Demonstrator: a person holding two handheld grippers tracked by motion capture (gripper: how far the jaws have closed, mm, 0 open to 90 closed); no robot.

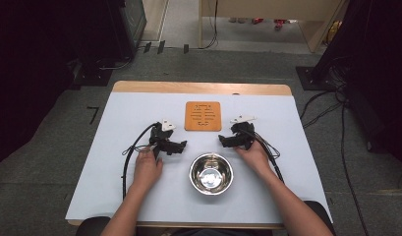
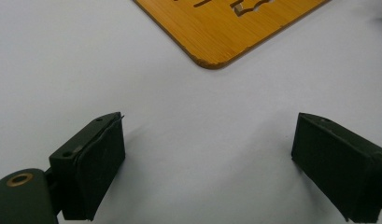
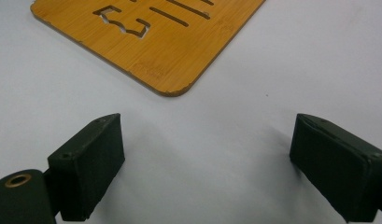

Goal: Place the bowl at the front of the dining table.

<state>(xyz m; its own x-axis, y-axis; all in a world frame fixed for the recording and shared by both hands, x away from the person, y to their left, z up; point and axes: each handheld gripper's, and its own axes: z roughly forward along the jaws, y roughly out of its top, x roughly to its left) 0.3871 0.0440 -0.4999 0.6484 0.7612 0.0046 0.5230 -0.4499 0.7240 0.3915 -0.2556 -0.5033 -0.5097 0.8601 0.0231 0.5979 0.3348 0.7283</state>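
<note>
One white-covered table [image 1: 139, 196] stands on a grey floor among dark equipment and trailing cables; it bears one wooden board [image 1: 203, 116], one steel bowl [image 1: 211, 173] and two grippers. The board lies between and just beyond the left gripper [image 1: 181, 145] and right gripper [image 1: 222, 141]. Both rest with jaws spread wide and empty, the bowl nearer the person between their hands.

A white sheet [image 1: 139, 187] covers most of a wooden table [image 1: 198, 87]. On it lies a square bamboo trivet [image 1: 203, 116] with slots cut through it, and nearer the table's front edge stands an empty, shiny steel bowl [image 1: 211, 173]. Around the table is grey carpet [image 1: 51, 162], with black cables [image 1: 331, 105] trailing at right.
</note>
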